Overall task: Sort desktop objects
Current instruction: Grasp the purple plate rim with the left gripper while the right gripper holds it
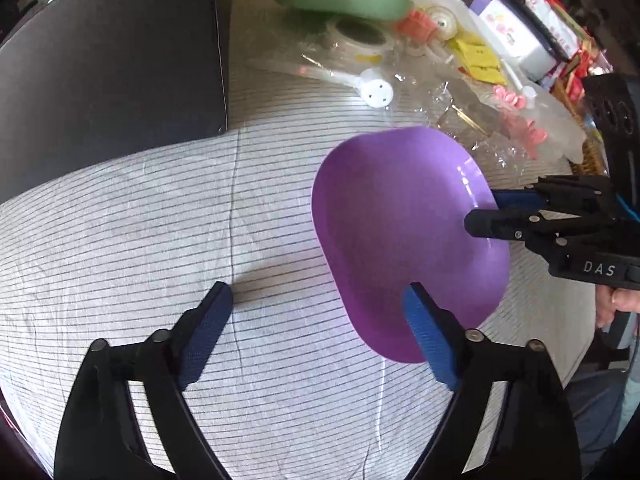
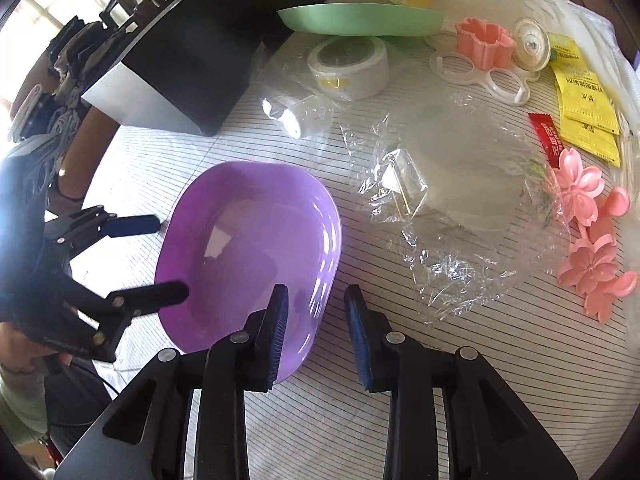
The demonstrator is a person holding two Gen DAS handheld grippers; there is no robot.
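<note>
A: Both tools are at the purple dish [image 2: 248, 248], which sits flat on the striped cloth of the table [image 1: 120, 220], just in front of the black box [image 1: 112, 48].

B: Is the right tool [image 2: 316, 332] holding it?

A: No. Its jaws stand a narrow gap apart, straddling the near rim, one finger over the dish and one outside on the cloth. The pads aren't pressing, so I'd call the dish free.

B: And the left tool [image 1: 320, 332]?

A: Fairly wide, nothing gripped. One pad hangs over the dish edge, the other over bare cloth. That looks like lining up on the opposite rim, a grip from each side.

B: Why the dish?

A: My guess is it's the collecting tray. The loose bits lie well apart behind it: pink flower clips [image 2: 588, 232], yellow sachets [image 2: 584, 108], a roll of tape [image 2: 348, 64], crumpled clear wrap [image 2: 452, 208], and a green plate [image 2: 360, 18] farther back.

B: Risk?

A: A smooth, sloped rim could slide out of a shallow pinch.
</note>
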